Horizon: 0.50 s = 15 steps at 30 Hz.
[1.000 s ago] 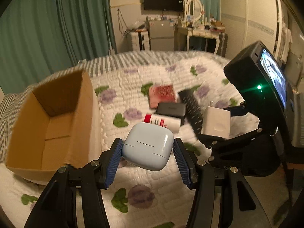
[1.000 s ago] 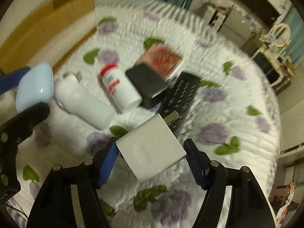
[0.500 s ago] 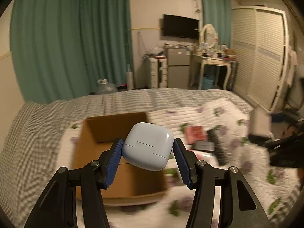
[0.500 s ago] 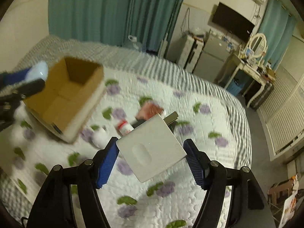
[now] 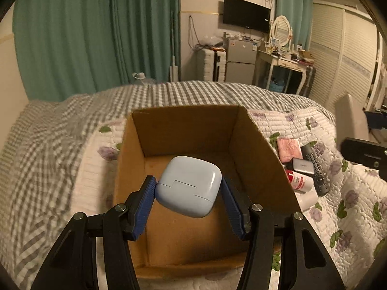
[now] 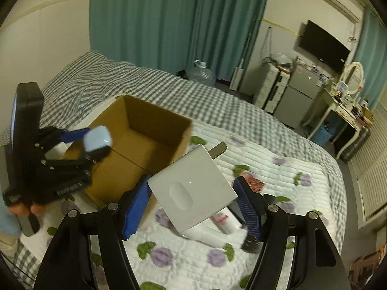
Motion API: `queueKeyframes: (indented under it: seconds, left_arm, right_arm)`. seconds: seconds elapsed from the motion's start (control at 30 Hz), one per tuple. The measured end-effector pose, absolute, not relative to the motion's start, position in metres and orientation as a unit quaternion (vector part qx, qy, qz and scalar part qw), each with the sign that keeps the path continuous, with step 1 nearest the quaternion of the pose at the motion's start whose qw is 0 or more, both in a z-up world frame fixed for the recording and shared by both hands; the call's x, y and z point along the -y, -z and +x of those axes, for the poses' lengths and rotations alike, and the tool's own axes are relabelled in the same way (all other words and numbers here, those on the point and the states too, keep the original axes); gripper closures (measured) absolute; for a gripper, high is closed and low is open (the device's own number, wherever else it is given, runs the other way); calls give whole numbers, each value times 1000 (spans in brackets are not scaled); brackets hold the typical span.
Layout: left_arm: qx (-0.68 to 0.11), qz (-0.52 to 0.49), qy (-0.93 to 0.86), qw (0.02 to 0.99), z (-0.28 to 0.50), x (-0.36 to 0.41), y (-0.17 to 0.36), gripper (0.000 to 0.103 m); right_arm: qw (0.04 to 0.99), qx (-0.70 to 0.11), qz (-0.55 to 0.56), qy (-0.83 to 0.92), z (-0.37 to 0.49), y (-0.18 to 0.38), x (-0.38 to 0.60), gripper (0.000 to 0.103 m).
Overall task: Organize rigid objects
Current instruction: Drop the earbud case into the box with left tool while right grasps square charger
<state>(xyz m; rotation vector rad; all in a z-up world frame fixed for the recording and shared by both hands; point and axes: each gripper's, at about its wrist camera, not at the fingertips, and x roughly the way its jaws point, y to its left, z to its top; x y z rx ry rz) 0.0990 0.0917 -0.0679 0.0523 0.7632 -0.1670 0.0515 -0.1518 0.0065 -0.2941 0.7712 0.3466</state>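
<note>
My left gripper is shut on a pale blue earbud case and holds it above the open cardboard box. It also shows in the right wrist view, over the box's near-left corner. My right gripper is shut on a white charger plug, held in the air to the right of the box. The box's inside looks bare.
On the quilted bed, right of the box, lie a pink wallet, a black remote, a small dark pack, a red-and-white bottle and a white bottle. A grey checked blanket lies to the left.
Both grippers have lifted off the bed with their objects. The left one has swung left and now holds the earbud case over the box; the right one has moved toward the box.
</note>
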Motion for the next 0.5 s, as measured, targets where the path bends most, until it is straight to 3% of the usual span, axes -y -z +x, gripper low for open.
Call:
queueKeyframes:
  seconds: [0.13,0.5]
  left_arm:
    - [-395,12,74,916,108,-96,80,44]
    - [-330,3,43,943,84,-113,43,38]
  right_arm:
    - [897,-378,-145,-179,60,3,135,34]
    - [894,-376,-140,-200,61,6,118,33]
